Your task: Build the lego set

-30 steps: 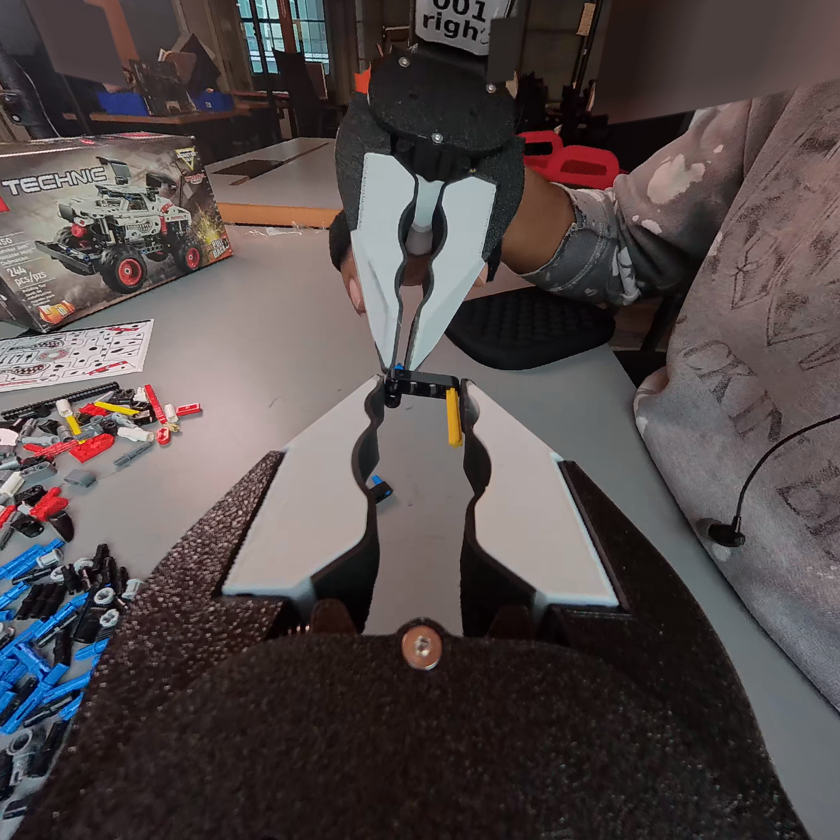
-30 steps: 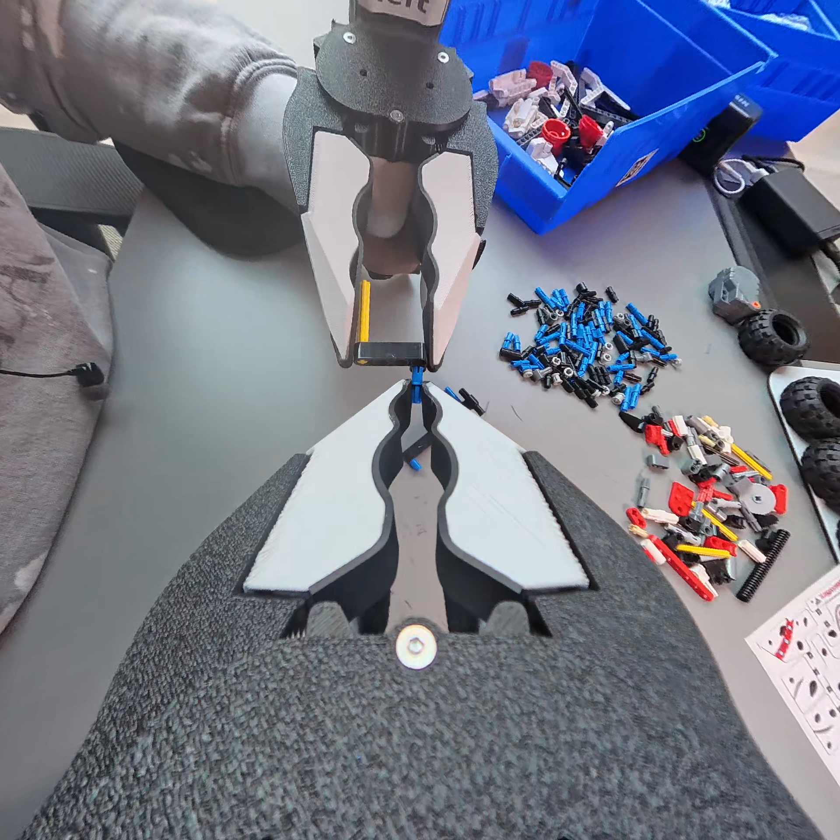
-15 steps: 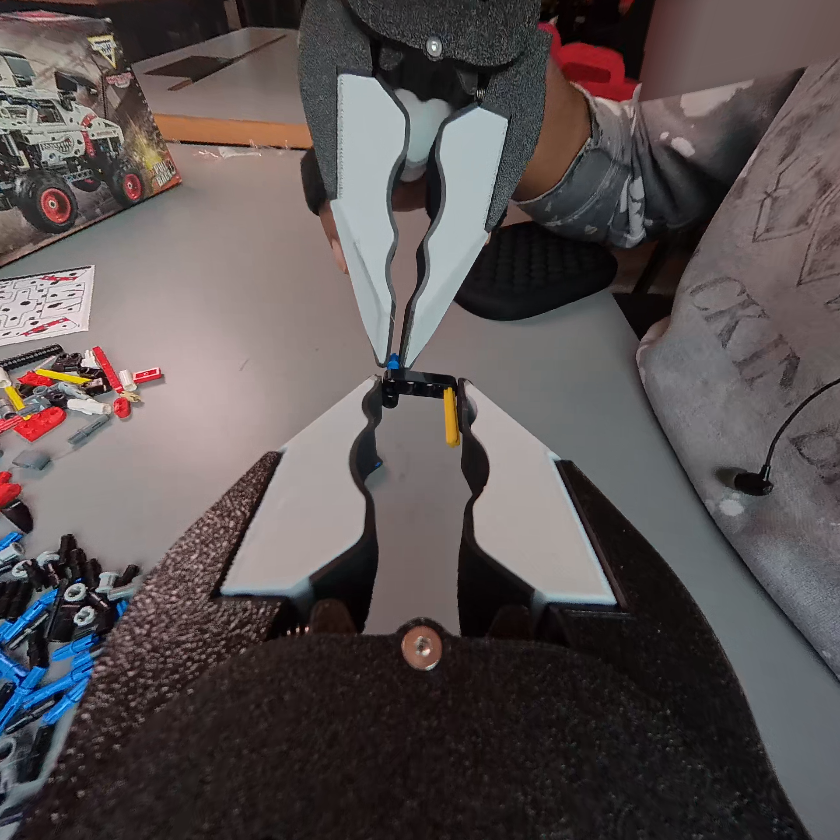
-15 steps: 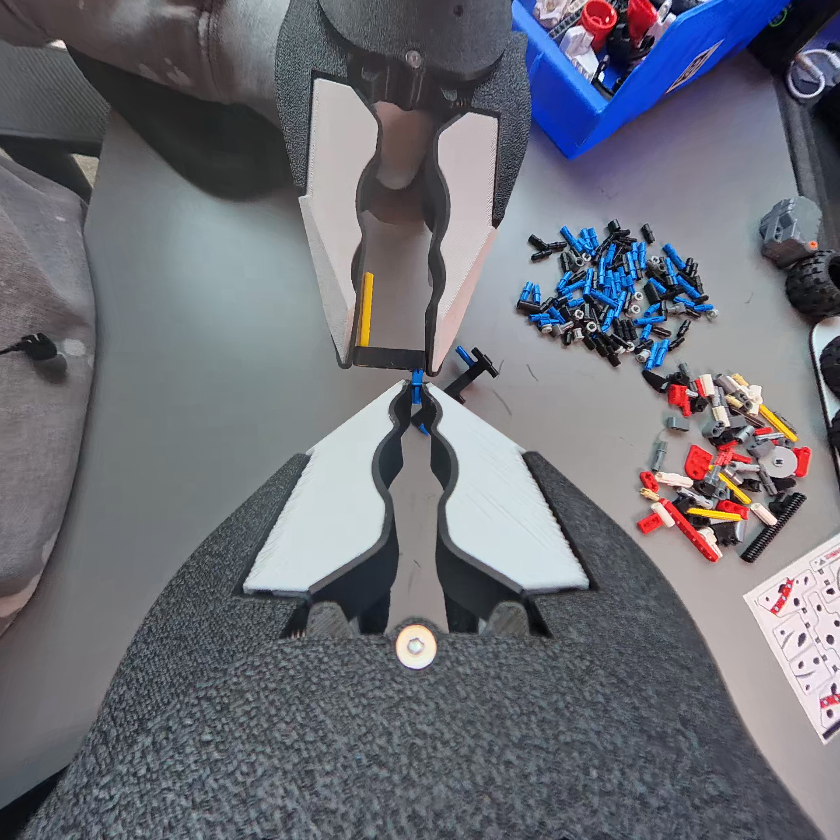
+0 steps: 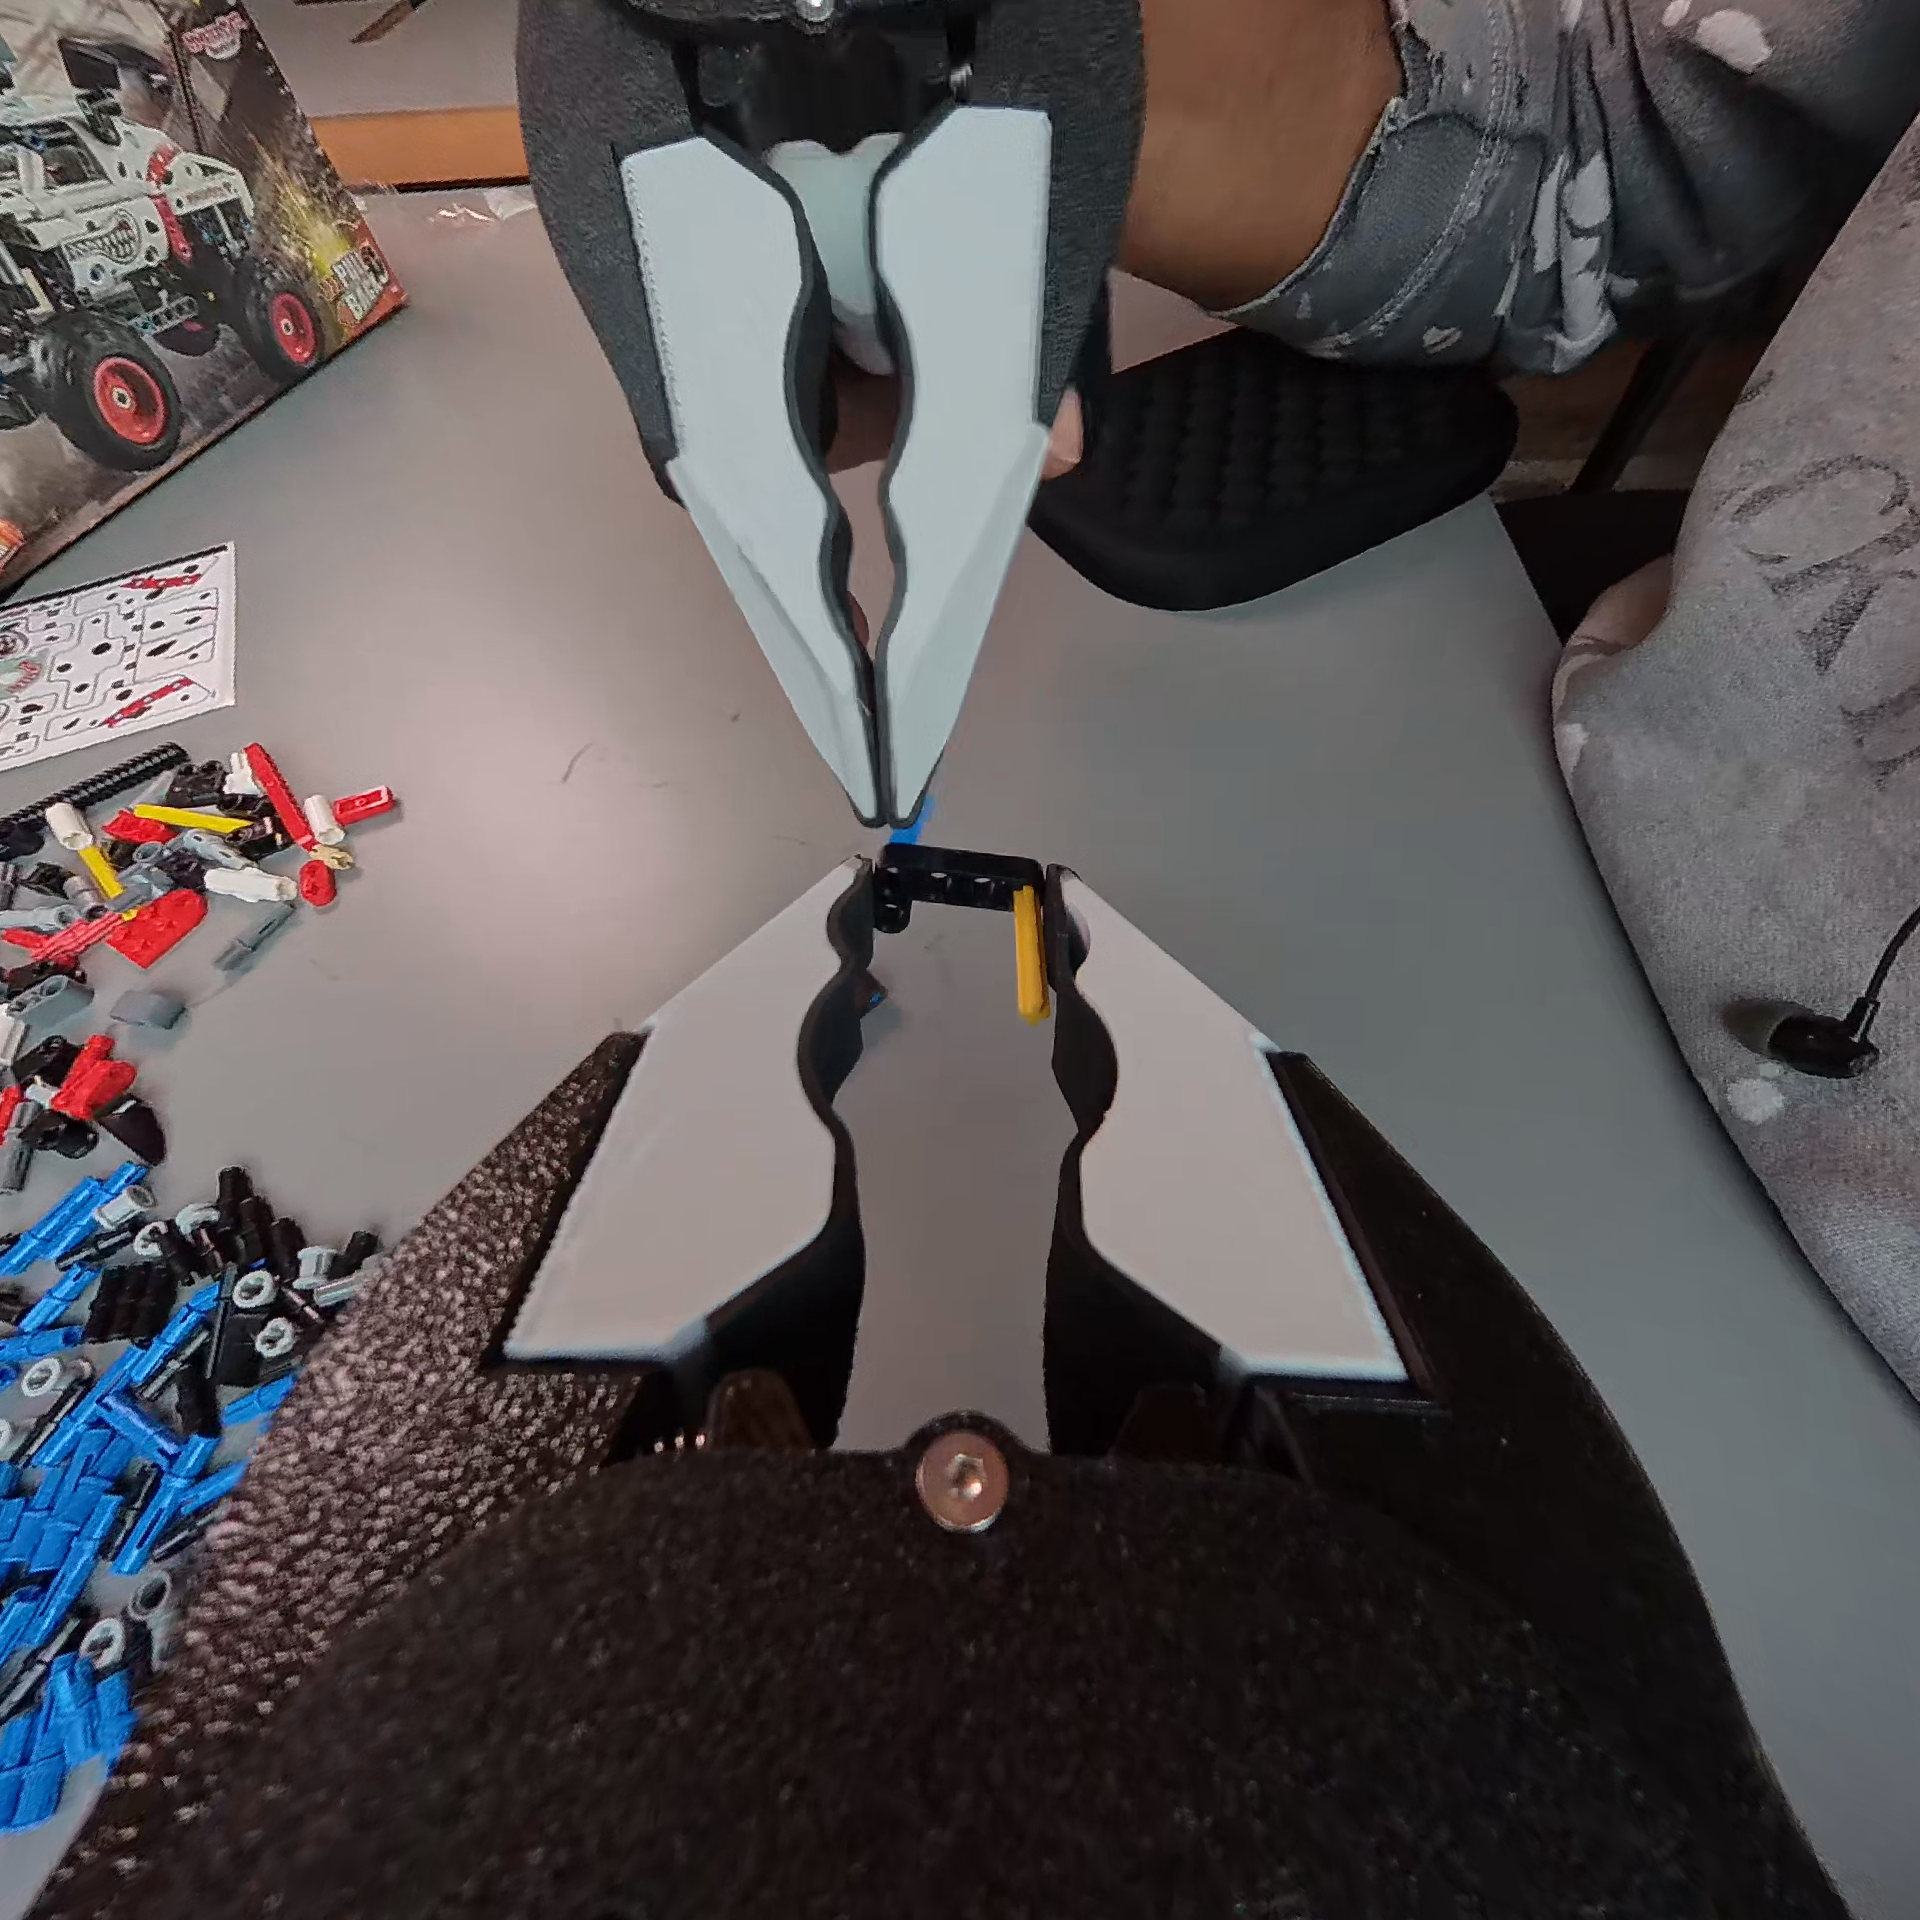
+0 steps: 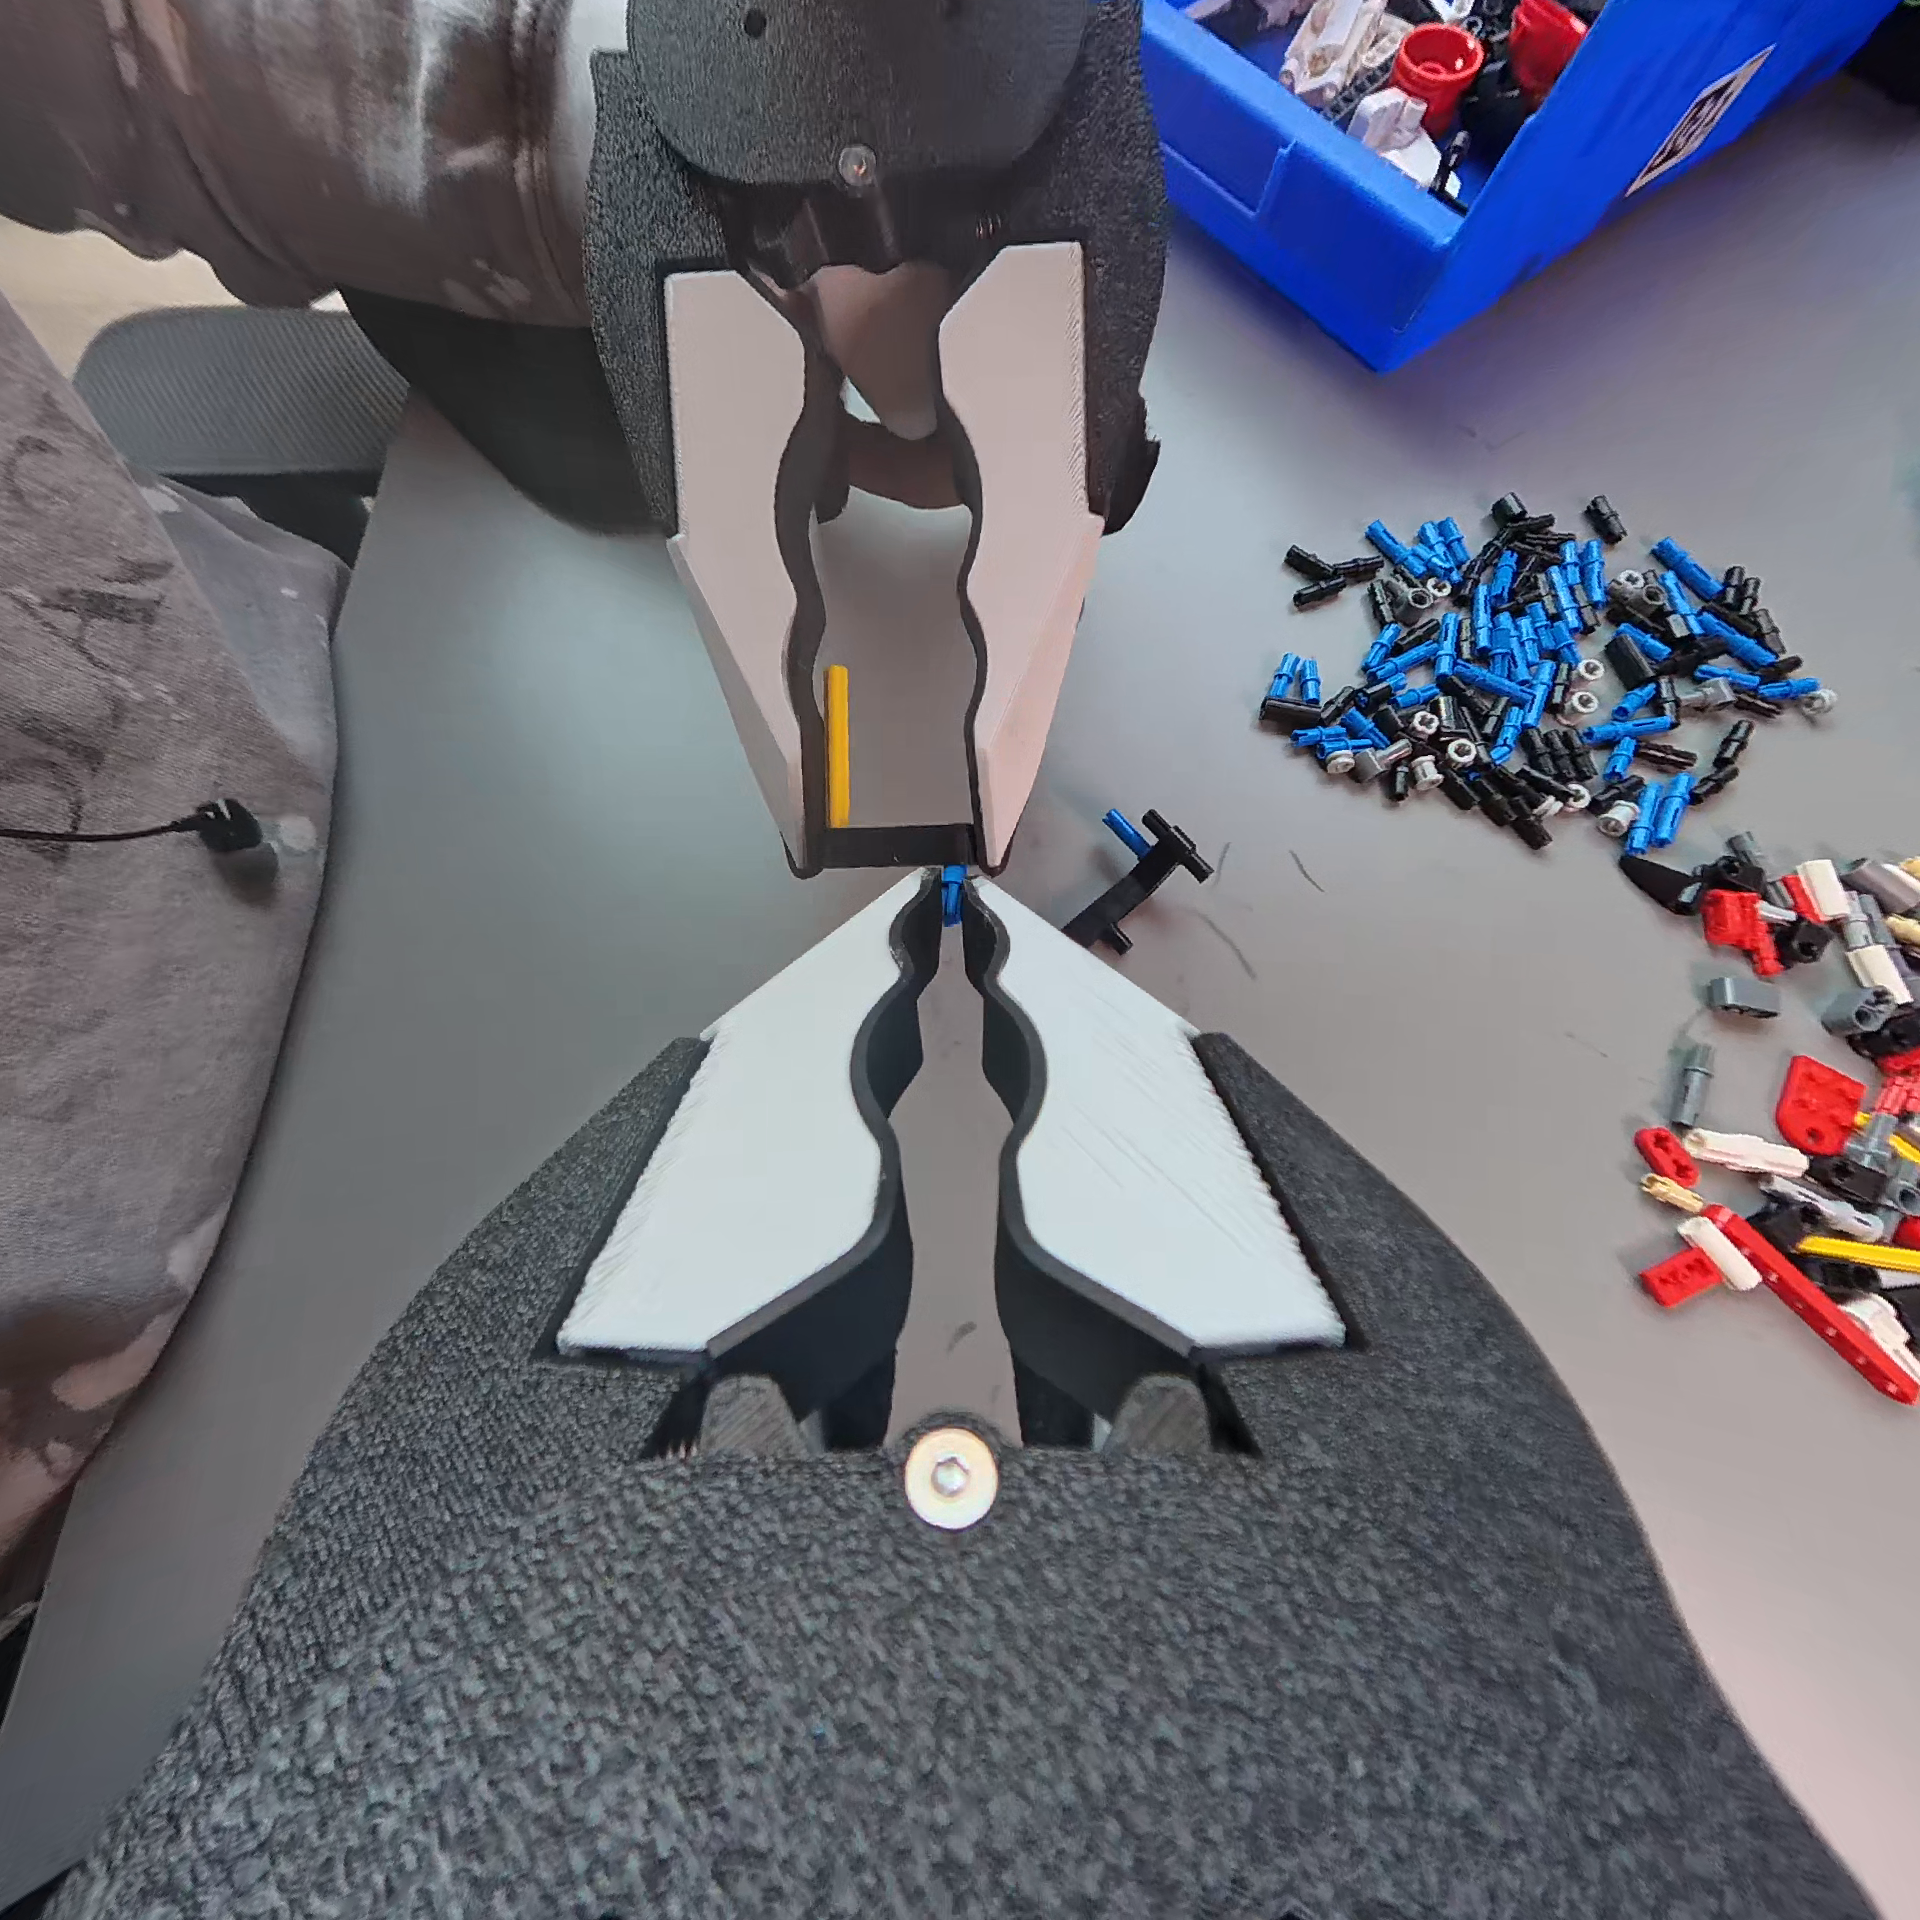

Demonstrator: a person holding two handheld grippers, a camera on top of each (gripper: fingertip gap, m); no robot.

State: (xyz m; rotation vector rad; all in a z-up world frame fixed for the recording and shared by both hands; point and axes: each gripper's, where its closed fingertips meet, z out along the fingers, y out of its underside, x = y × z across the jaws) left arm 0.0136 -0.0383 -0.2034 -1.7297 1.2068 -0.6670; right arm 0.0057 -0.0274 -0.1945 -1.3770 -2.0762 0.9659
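My left gripper (image 5: 956, 878) is shut on a short black beam (image 5: 961, 883) held crosswise between its tips, above the grey table. A yellow axle (image 5: 1029, 951) sticks out of the beam's right end, back toward the camera. My right gripper (image 6: 948, 891) is shut on a small blue pin (image 6: 950, 888). It faces the left gripper tip to tip, and the pin meets the beam (image 6: 894, 840) near one end. In the left wrist view the right gripper (image 5: 888, 816) comes in from above, with the blue pin (image 5: 920, 821) just showing at its tips.
Loose parts lie on the grey table (image 6: 520, 675): a heap of blue and black pins (image 6: 1538, 675), a red, yellow and grey heap (image 6: 1818, 1143), and a black piece with a blue pin (image 6: 1138, 873). A blue bin (image 6: 1455, 156), the set's box (image 5: 156, 260) and a sticker sheet (image 5: 104, 644) stand around. The tips of both grippers are at nearly the same place.
Both grippers have drawn closer together and both views have tilted down toward the table. The blue pin has stayed at the beam's end and both grips have held.
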